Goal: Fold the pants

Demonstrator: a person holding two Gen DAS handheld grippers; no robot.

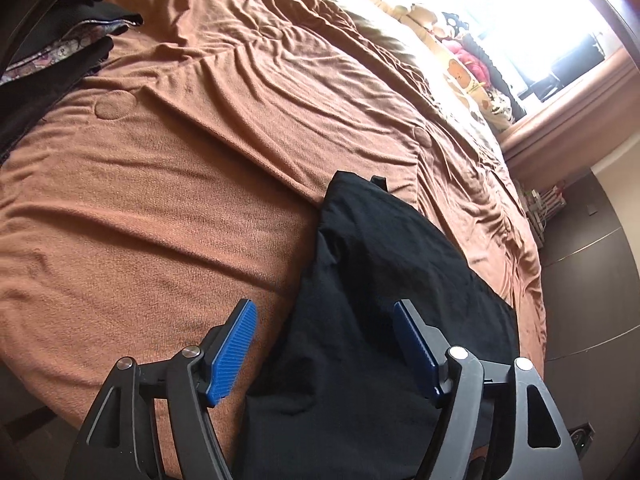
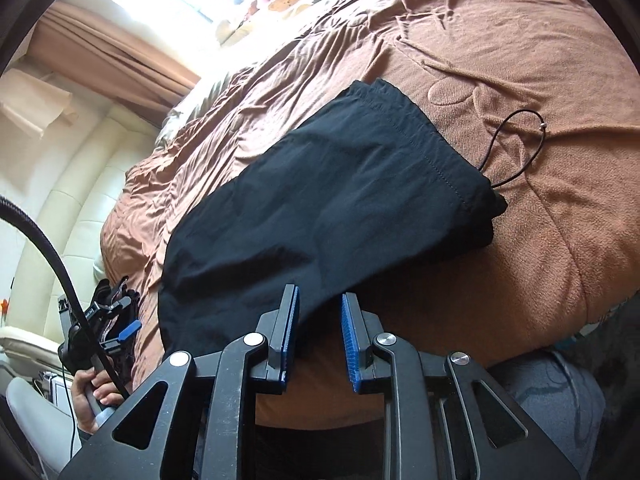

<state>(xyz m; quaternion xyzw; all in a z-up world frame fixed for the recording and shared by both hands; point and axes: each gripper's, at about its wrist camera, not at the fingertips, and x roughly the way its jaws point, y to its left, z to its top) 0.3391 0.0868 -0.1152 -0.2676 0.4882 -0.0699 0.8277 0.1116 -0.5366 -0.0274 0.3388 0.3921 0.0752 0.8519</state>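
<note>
Pants [image 2: 332, 200]: black, one pair, folded into a long bundle and lying flat on the brown blanket [image 1: 180, 160] that covers the bed. In the right wrist view the bundle runs on a slant from the lower left up toward the right; a stitched hem shows along its far edge. Drawcord [image 2: 520, 140]: thin, black, looped out from the bundle's right end onto the blanket, with a small pale bead on it.

Left gripper [image 1: 324, 312], mine: blue ribbed pads set wide apart, nothing pressed between them. The near end of the pants lies on the bed below the gap between them; no cloth is pinched. From the right wrist view this same gripper shows at the far left, held by my hand [image 2: 90, 394], beside the edge of the bed.

Right gripper [image 2: 320, 300], mine: blue pads close together but with a clear slot of daylight between them. The lower edge of the pants passes just behind the tips; I see no fabric caught in the slot, and the blanket shows through it.

Other cloth: a dark pile of clothes [image 1: 52, 52] with a patterned trim, at the far corner of the bed in the left wrist view, well apart from the pants.

Surroundings: bright window [image 1: 520, 20], brown curtain [image 2: 100, 48], soft toys [image 1: 472, 68] along the sill, cream padded headboard [image 2: 68, 200].
</note>
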